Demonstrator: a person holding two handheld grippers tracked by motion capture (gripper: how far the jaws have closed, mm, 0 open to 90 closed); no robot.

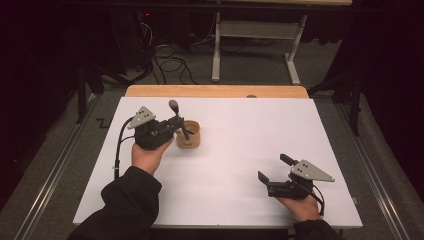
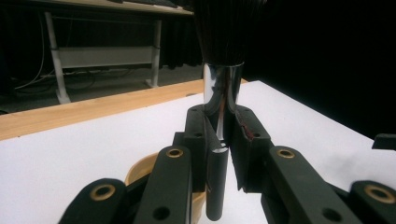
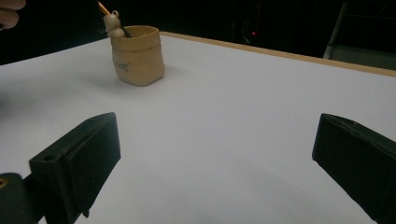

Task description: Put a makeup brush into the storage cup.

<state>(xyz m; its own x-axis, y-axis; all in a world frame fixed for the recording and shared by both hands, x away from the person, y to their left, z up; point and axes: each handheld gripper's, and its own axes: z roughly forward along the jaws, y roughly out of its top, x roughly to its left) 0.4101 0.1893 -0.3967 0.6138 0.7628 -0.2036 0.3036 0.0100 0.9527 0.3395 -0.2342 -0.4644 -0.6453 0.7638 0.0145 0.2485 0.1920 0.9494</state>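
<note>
Right gripper [image 1: 272, 172] jaws gape; left gripper [image 1: 176, 124] clamps a brush [image 1: 178, 118] over the tan pot [image 1: 189, 135].

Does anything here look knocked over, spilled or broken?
Nothing stands out. The tan cup stands upright on the white table, with no spill around it. The left gripper is clamped on a makeup brush, handle end down at the cup. The right gripper rests open, well apart from the cup.

Your left gripper [image 2: 223, 140] is clamped on a brush [image 2: 221, 88] at its shiny metal collar, bristles upward, above the tan cup [image 2: 140, 170] on the white table [image 2: 70, 158].
</note>
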